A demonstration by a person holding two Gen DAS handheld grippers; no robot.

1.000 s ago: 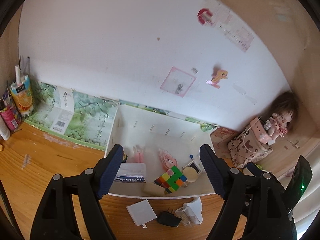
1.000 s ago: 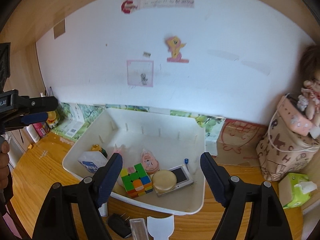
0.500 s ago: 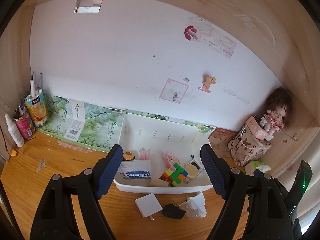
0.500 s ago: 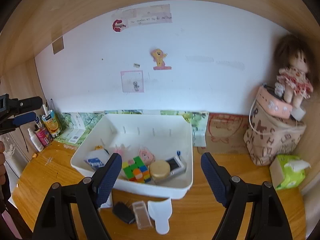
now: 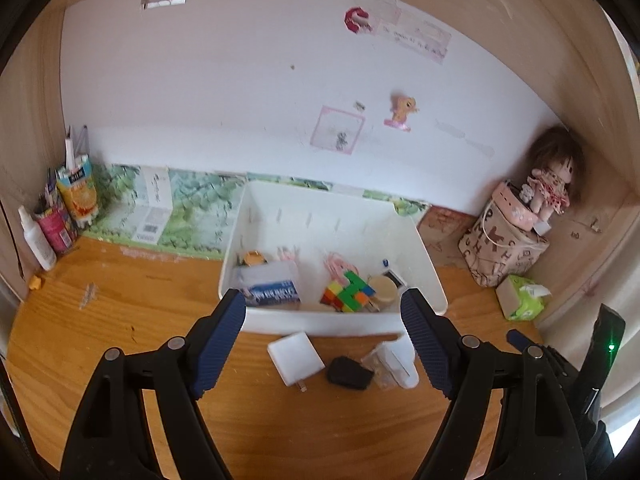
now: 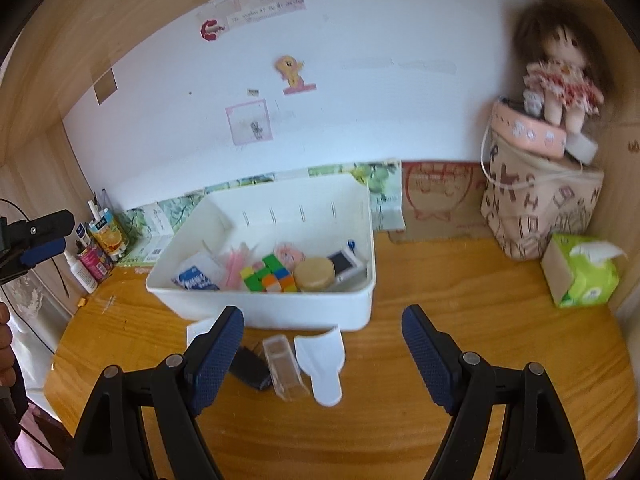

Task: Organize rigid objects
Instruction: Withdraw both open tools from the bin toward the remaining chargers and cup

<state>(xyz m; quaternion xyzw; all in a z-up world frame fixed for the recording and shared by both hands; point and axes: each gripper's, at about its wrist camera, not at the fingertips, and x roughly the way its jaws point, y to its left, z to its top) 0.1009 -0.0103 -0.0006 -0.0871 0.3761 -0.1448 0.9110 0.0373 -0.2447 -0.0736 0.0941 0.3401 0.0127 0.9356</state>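
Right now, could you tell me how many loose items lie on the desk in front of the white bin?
4: white adapter, black plug, clear box, white scoop, all just outside the bin.

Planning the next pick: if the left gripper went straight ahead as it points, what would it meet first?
Probably the white plastic bin's near wall; the left gripper is open. Depth is unclear, so it might meet the white square charger on the wooden table first.

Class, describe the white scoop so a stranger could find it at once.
Start at the white bin on the desk. The scoop lies just in front of it. Unlike the clear box and black plug beside it, it is flat, white, handled.
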